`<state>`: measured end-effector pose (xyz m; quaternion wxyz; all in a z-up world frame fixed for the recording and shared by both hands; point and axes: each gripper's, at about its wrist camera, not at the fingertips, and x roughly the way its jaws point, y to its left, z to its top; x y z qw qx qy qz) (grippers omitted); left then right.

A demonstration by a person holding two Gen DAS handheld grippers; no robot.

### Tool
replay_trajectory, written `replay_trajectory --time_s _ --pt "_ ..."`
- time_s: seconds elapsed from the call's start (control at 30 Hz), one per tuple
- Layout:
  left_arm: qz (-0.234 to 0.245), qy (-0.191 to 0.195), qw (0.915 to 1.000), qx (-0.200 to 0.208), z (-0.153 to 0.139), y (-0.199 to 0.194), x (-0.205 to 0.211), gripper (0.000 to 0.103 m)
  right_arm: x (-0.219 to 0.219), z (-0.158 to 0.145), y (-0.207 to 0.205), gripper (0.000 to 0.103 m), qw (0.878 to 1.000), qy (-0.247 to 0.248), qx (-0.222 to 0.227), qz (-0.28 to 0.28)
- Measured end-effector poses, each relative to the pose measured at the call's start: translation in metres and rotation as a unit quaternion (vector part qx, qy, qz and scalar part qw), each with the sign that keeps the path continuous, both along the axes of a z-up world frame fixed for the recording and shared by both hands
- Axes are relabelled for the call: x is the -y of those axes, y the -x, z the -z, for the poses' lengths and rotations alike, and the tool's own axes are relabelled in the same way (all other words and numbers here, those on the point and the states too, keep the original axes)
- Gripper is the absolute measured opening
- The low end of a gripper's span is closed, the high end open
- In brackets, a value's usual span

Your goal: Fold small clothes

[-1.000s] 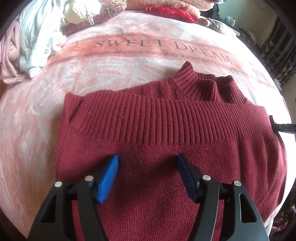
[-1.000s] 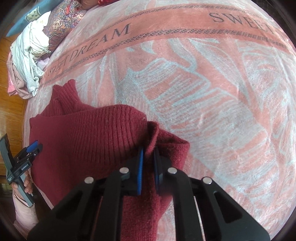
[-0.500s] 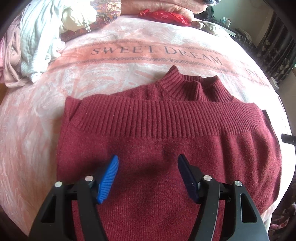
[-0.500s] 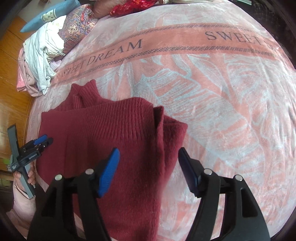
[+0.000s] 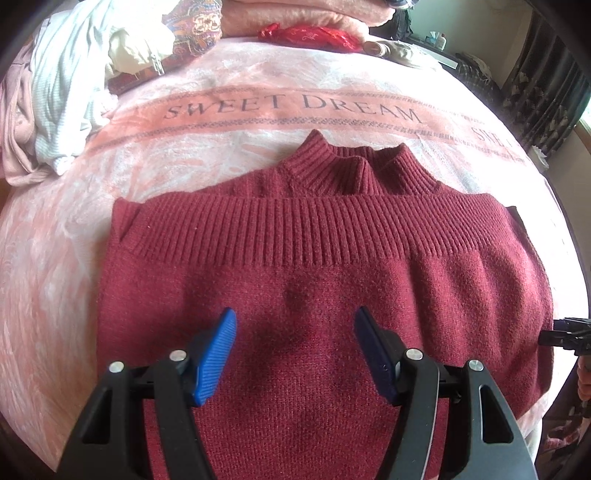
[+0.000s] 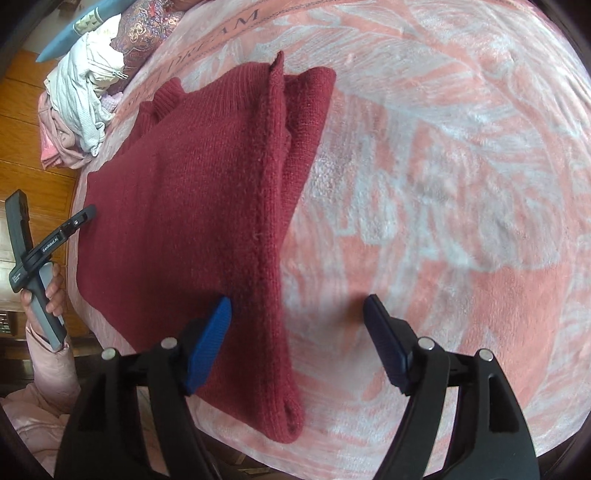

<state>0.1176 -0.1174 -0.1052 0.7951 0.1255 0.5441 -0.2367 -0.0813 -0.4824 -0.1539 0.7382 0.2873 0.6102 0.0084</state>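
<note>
Red sweater folded on the bed, both claws open above it

The sweater (image 5: 325,280), dark red knit, lies folded on the pink blanket (image 5: 55,258) near the bed's near edge. In the left wrist view its ribbed hem band runs left to right across the top layer, and the ribbed collar pokes out just beyond it, toward the far side. In the right wrist view the sweater (image 6: 192,206) fills the left half, with its folded edge running from far to near down the middle and a thick seam ridge standing along it.

The left claw (image 5: 293,350) hangs over the near middle of the sweater with its blue pads well apart and nothing between them; I cannot tell whether the tips touch the knit. The right claw (image 6: 297,343) is over the sweater's right edge, its jaws opening; the left pad sits above the knit, the right pad above bare blanket, and neither presses on the fabric, though the folded edge lies between them.

The blanket bears the words SWEET DREAM (image 5: 291,105) beyond the collar. At the far left lies a heap of pale clothes (image 5: 62,92), with a patterned pillow (image 5: 195,29) and a red cloth (image 5: 310,35) farther back. In the right wrist view a hand (image 6: 51,291) in a pink sleeve grips the left claw's handle at the left edge, over a wooden floor (image 6: 33,122)
</note>
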Motion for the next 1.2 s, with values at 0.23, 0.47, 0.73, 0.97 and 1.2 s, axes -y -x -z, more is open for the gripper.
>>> replay_trajectory --time_s 0.23,0.47,0.73,0.97,1.2 --pt "-0.003 -0.008 0.9999 -0.015 0.021 -0.004 0.000 0.069 0.001 0.006 -0.008 0.073 1.000 -0.013 0.012 0.003" --pt "-0.005 0.002 0.9995 -0.031 0.027 -0.011 -0.004 0.071 0.005 0.006 -0.015 0.045 0.998 -0.054 0.022 -0.002" --pt "0.002 0.000 0.9995 -0.031 0.030 -0.012 -0.003 0.073 -0.001 0.008 -0.023 0.032 0.997 -0.074 0.012 -0.007" --pt "0.001 -0.006 0.9994 -0.036 0.031 -0.013 0.000 0.075 -0.004 0.014 -0.023 0.027 0.996 -0.087 0.011 -0.012" --pt "0.003 -0.013 0.9990 -0.043 0.019 -0.008 -0.007 0.075 0.003 0.001 -0.016 0.016 0.995 -0.101 0.022 0.002"
